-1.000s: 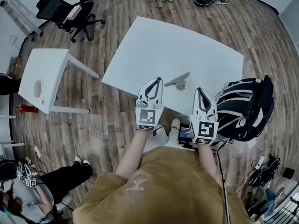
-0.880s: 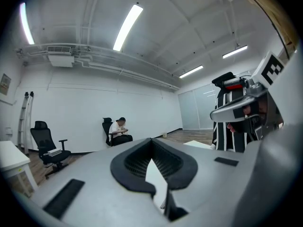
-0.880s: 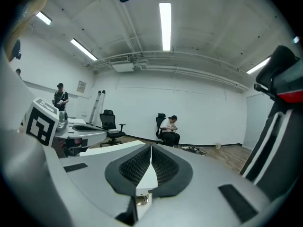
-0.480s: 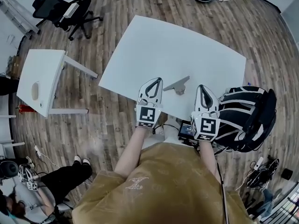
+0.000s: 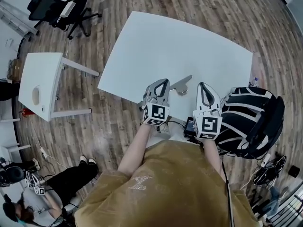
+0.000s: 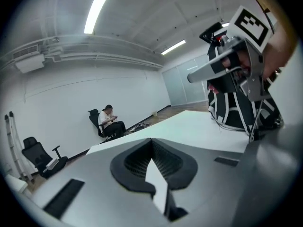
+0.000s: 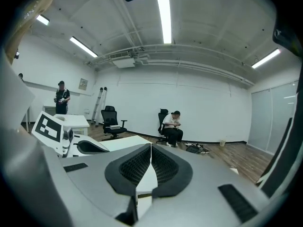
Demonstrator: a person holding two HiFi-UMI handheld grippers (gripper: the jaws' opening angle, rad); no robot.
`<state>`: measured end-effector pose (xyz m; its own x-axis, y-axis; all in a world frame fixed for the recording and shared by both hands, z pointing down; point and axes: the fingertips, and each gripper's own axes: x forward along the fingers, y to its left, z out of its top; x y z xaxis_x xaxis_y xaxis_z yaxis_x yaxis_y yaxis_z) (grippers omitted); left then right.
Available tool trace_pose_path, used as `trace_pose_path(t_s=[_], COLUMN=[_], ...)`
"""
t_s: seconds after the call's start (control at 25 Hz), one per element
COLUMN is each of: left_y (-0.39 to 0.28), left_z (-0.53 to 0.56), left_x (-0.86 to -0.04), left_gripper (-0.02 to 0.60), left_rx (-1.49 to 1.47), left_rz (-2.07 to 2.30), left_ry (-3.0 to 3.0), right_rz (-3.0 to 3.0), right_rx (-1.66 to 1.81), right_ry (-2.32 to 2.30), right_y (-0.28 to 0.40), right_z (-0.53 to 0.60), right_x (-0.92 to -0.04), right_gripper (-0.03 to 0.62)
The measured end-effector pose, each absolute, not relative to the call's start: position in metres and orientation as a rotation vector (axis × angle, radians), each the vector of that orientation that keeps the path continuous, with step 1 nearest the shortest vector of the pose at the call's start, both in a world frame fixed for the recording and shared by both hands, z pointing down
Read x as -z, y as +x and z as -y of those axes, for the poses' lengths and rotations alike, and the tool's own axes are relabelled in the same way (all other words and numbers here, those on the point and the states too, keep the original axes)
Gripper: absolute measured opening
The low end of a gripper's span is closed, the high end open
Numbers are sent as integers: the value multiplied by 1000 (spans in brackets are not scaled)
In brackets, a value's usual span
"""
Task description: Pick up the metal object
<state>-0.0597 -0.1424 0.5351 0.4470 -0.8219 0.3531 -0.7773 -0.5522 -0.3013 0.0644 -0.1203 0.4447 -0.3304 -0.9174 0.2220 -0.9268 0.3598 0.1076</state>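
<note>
The metal object point(image 5: 180, 85), a flat grey bracket with a short round foot, lies near the front edge of the white table point(image 5: 189, 46). My left gripper point(image 5: 164, 81) hovers just left of it, jaws closed with nothing between them. My right gripper point(image 5: 202, 84) hovers a little to its right, also shut and empty. In the left gripper view the left gripper point(image 6: 152, 141) points along the tabletop with the right gripper point(image 6: 227, 60) at upper right. In the right gripper view the right gripper point(image 7: 151, 146) points across the table. Neither gripper view shows the metal object.
A black and white backpack point(image 5: 251, 122) rests by the table's right front corner. A small screen device point(image 5: 189, 124) sits below the table edge. A smaller white table point(image 5: 40, 79) and an office chair point(image 5: 57, 8) stand to the left. A person point(image 7: 173, 126) sits on a chair by the far wall.
My left gripper has shifted right, closer to the metal object. The head view has moved forward over the table. Both grippers stay shut.
</note>
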Motion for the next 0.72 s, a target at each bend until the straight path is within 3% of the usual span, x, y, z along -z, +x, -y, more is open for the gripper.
trace_pose_path(t_s=[0.44,0.72], left_y=[-31,-30], left_z=[134,125], left_x=[-619,-654], left_gripper=[8,95], left_rx=[1114,1259], left_rz=[-1112,-982], left_ry=[-2524,-2542], right_rz=[2374,2392], right_rx=[-180,-193], right_ry=[1654,1648], right_y=[77,76], right_z=[128,130], right_x=[-470,-472], right_gripper=[9,9])
